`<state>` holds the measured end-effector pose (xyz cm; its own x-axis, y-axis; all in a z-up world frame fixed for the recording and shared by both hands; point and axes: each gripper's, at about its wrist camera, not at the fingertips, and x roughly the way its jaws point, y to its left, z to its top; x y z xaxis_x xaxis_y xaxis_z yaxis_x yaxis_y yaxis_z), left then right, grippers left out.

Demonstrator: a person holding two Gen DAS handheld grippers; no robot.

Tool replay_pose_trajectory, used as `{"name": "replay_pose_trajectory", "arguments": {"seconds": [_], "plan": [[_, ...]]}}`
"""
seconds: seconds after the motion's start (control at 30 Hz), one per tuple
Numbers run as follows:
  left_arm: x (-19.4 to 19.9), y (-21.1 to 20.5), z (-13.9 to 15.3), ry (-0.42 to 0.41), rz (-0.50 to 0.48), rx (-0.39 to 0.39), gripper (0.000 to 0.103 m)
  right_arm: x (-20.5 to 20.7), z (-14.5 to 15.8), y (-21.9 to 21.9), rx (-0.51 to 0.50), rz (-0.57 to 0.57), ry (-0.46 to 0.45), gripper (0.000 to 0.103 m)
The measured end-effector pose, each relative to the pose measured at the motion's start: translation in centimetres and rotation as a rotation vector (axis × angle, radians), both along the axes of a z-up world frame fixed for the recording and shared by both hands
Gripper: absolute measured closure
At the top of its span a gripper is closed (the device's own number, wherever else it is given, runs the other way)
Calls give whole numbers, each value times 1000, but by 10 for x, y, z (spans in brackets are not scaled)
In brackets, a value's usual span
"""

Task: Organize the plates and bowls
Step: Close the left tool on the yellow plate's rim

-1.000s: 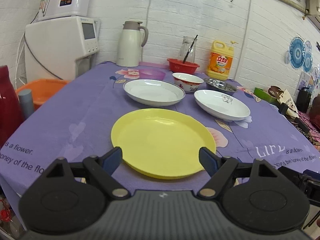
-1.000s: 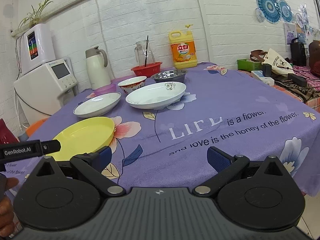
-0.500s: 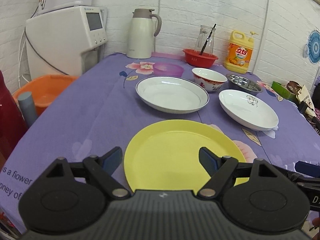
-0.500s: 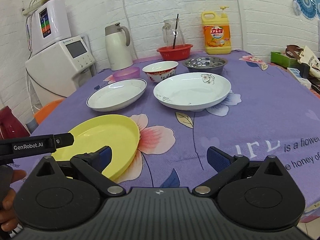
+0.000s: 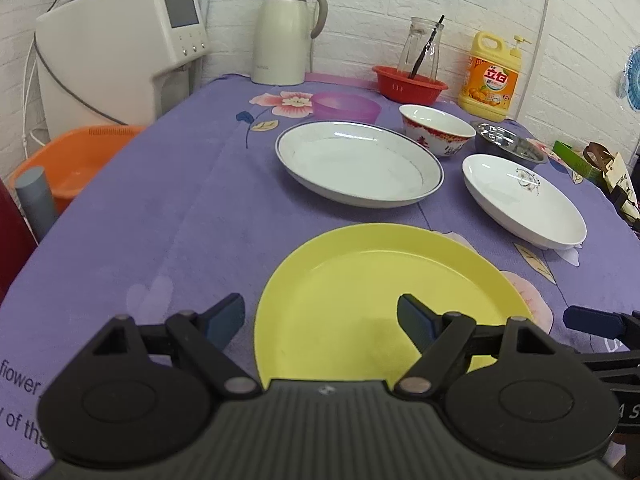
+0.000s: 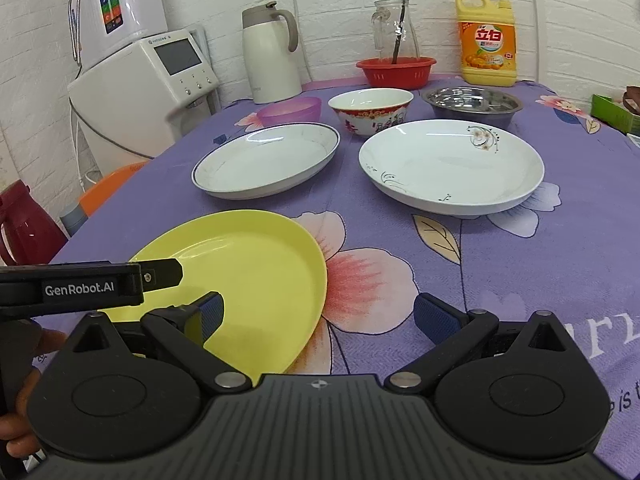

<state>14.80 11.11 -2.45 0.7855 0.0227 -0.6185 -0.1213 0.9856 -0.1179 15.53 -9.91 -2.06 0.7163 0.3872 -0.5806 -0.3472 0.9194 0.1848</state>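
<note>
Hovering angled down, both claws [image 5: 322,318] [image 6: 318,316] gape over the yellow plate [image 5: 384,292].

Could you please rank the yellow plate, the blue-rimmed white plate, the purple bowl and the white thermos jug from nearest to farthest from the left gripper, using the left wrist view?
1. Yellow plate, under the left gripper.
2. Blue-rimmed white plate, mid-table.
3. Purple bowl, behind it.
4. White thermos jug, by the wall.
</note>
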Motion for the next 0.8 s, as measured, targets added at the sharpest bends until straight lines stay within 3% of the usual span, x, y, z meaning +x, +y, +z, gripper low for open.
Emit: {"name": "replay_pose_trajectory", "arguments": {"seconds": [0.4, 0.63, 0.8], "plan": [[13, 0, -12, 21, 10, 44, 27, 14, -9, 16, -35, 35, -12, 0], [14, 1, -9, 35, 20, 45, 23, 12, -4, 16, -32, 45, 11, 0], [16, 1, -11, 52, 11, 43, 23, 11, -7, 25, -99, 83, 22, 0]]}}
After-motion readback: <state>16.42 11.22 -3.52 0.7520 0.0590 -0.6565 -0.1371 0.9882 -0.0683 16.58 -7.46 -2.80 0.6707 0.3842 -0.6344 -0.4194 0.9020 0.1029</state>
